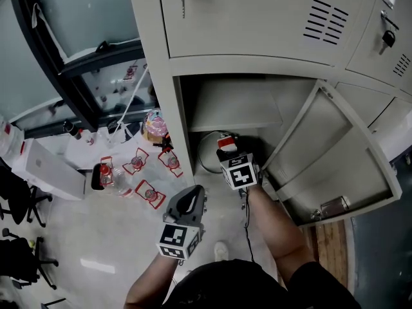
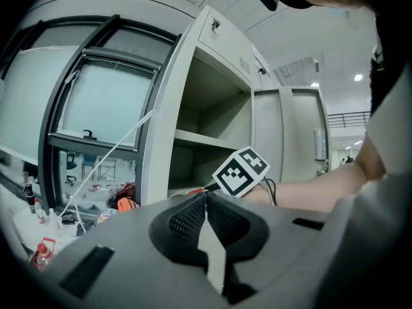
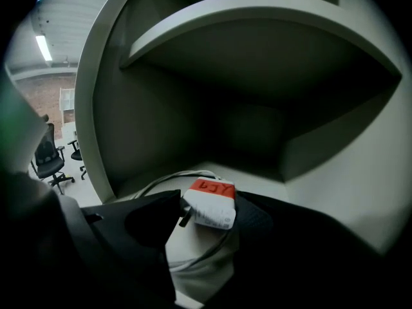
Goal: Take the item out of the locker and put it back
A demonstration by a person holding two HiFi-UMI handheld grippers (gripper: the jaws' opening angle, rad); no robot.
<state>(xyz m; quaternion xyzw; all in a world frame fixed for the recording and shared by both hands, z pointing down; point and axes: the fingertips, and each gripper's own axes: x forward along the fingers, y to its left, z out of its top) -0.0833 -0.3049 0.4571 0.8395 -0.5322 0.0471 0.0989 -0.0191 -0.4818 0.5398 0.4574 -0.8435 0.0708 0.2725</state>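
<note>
Right gripper view: jaws hold white charger (image 3: 209,206) inside locker (image 3: 154,108).

L gripper (image 2: 207,199) jaws together, facing open locker (image 2: 161,134).

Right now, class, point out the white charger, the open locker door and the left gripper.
white charger (image 3: 212,212): right gripper view, its white body.
locker door (image 1: 328,153): head view, inner panel.
left gripper (image 2: 206,205): left gripper view, jaw tips.

pale floor (image 1: 77,237), big window (image 1: 84,11), office chairs (image 1: 16,198)
</note>
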